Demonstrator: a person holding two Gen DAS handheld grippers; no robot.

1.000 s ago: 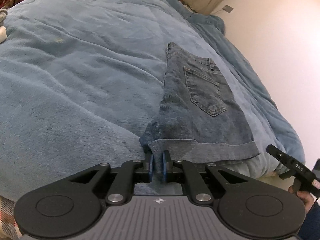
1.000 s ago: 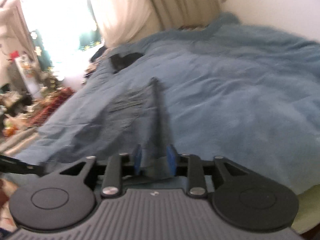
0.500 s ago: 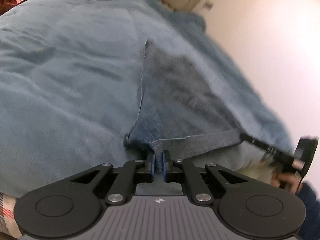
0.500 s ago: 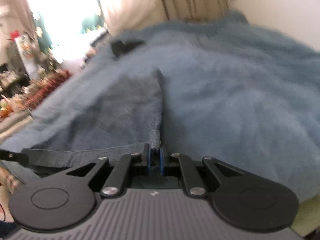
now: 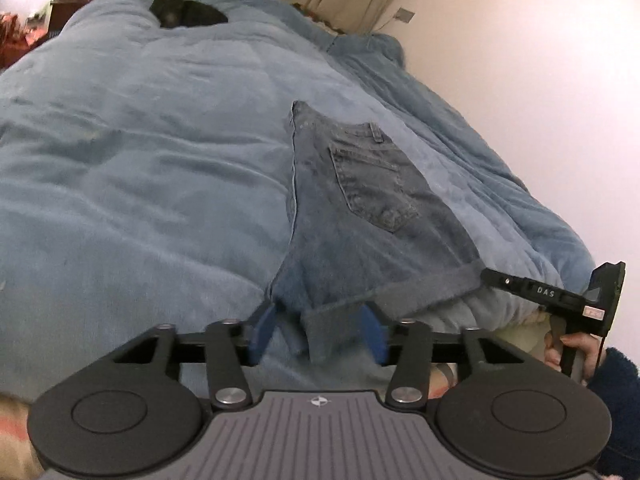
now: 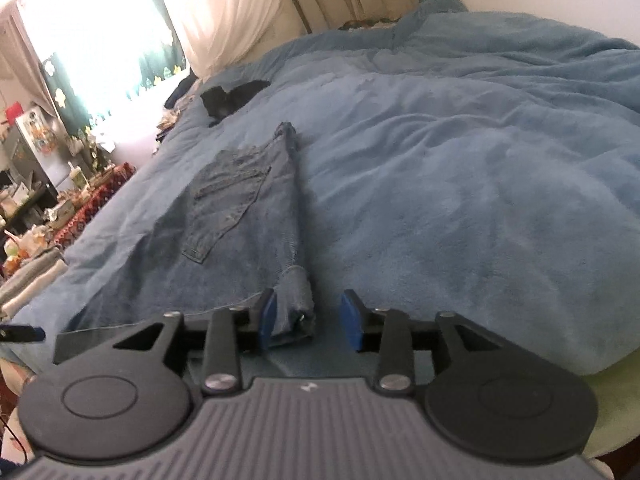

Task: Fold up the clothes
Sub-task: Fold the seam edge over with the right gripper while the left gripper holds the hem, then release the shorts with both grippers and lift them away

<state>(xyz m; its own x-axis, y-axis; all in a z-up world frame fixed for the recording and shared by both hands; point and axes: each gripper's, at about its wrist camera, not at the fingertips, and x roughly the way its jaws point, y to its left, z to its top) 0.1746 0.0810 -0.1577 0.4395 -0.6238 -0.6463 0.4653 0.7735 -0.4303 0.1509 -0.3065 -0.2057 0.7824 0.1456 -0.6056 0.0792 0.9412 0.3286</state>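
So the denim shorts (image 5: 360, 216) are lying flat on the blue blanket (image 5: 140, 160) on the bed, folded in half lengthwise, back pocket (image 5: 372, 184) facing up and the hem at the near edge. Left claw (image 5: 318, 332) has just been opening: its blue pads are spread apart with one hem corner loose between them, not pinched. Same for the right claw (image 6: 312, 320), which has also just been opening; the other hem corner sits against its left pad (image 6: 267, 320) with a clear gap to the right pad. A hand (image 5: 568, 354) holds the right tool at the far right of the left view. Something black (image 6: 232, 98) sits further up the bed.
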